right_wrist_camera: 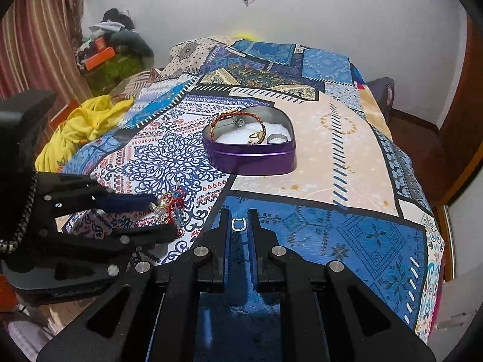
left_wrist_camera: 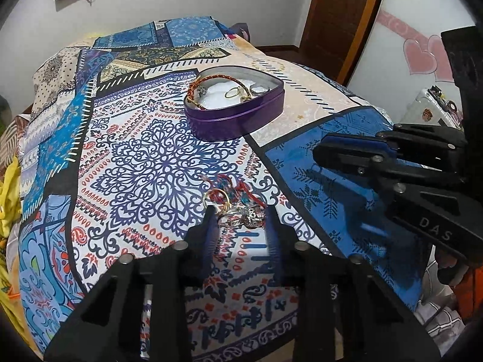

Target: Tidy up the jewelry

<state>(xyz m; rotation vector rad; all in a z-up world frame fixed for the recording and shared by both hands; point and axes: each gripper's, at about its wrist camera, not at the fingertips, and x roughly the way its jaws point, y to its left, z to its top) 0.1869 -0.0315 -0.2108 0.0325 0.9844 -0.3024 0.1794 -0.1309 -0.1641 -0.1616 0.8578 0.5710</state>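
Note:
A purple heart-shaped tin stands on the patterned bedspread; it also shows in the right wrist view. A red-gold braided bracelet and gold rings lie inside. A small pile of loose jewelry lies on the cloth, with rings and red-blue thread. My left gripper is open, its fingertips on either side of the pile. My right gripper is shut on a small silver ring, held above the blue patch, right of the pile.
Yellow clothes lie at the bed's left edge. A wooden door and a heart-patterned wardrobe stand beyond the bed. A clutter heap sits in the far corner.

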